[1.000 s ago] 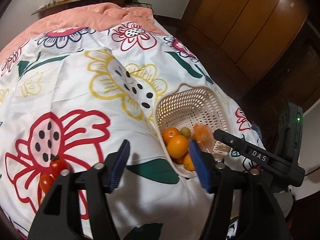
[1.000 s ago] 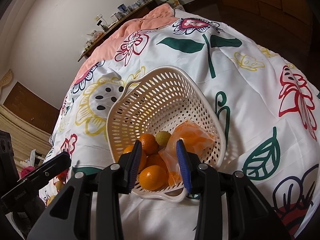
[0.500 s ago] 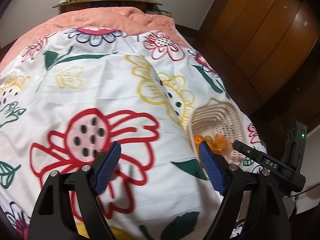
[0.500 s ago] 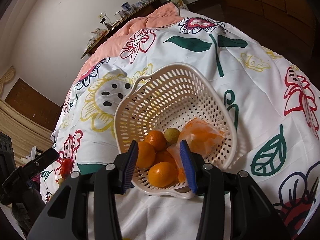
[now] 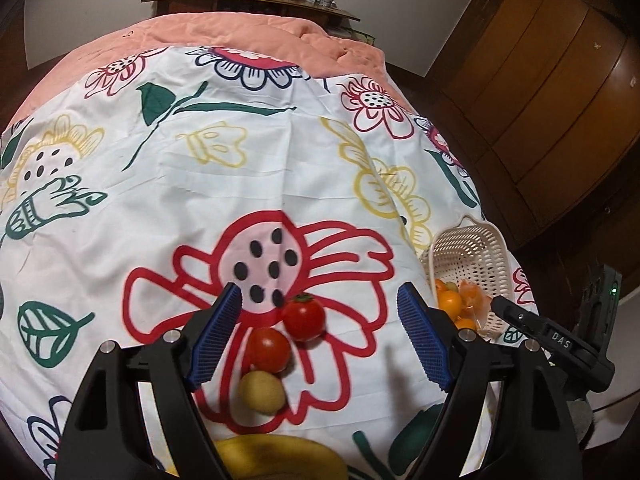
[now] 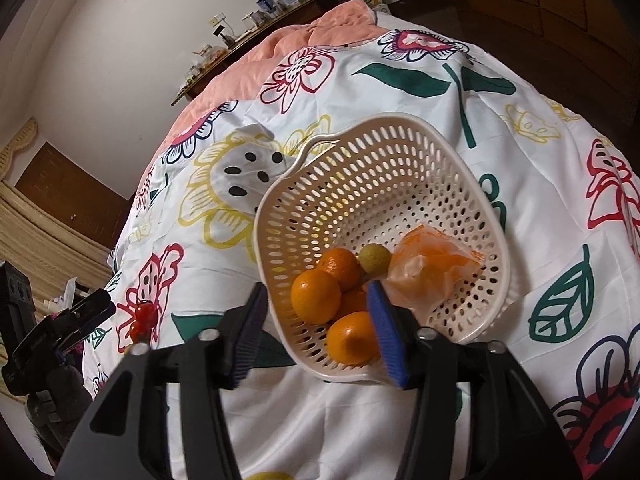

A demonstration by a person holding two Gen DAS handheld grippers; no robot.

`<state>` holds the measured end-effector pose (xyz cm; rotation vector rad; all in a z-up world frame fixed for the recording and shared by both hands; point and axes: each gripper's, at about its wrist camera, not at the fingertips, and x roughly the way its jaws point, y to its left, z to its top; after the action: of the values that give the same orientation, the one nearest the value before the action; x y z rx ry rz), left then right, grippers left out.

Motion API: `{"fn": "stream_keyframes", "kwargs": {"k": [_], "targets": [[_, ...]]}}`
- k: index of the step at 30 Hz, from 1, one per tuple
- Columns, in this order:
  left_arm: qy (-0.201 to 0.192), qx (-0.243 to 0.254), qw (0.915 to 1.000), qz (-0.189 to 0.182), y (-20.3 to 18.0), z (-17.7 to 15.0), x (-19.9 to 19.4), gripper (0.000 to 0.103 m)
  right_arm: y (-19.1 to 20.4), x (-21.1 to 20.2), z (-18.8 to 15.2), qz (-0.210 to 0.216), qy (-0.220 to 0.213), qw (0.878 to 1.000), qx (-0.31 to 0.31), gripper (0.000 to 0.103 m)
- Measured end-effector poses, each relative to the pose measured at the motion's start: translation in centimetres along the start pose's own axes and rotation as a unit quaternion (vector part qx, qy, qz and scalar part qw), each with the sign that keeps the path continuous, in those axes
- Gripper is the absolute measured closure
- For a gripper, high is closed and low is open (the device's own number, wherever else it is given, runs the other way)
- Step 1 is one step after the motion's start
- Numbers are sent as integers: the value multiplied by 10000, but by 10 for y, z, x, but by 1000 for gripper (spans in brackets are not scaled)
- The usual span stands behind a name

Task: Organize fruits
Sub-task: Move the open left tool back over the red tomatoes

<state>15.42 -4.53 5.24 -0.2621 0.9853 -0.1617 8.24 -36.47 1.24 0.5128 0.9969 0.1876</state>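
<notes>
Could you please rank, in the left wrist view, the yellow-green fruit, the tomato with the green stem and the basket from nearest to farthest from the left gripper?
Measured from the left gripper:
1. The tomato with the green stem, between the open jaws, just beyond the pads.
2. The yellow-green fruit, lower down between the fingers, near the camera.
3. The basket, far off to the right.

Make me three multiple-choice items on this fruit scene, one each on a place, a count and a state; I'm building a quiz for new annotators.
1. Where is the clear bag of orange fruit?
A. In the basket
B. On the bedspread
C. On the shelf

2. How many red tomatoes lie ahead of the left gripper?
A. One
B. Two
C. Four

3. The left gripper is:
A. Shut on a tomato
B. Shut on the banana
C. Open, holding nothing

Answers:
1 A: the bag rests inside the basket.
2 B: two tomatoes.
3 C: the left gripper has its fingers apart around bare cloth.
</notes>
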Motion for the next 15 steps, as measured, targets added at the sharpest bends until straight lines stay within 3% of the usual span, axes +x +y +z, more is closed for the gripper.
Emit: {"fn": "stream_keyframes", "kwargs": {"k": [7,15], "targets": [[57,92,9999,4,10,-8,2,24,14,2,-2,70,62,9998,-163,48],[134,601,9978,257,14,-25,8,54,20,5,-4,72,129,9997,-211,48]]}}
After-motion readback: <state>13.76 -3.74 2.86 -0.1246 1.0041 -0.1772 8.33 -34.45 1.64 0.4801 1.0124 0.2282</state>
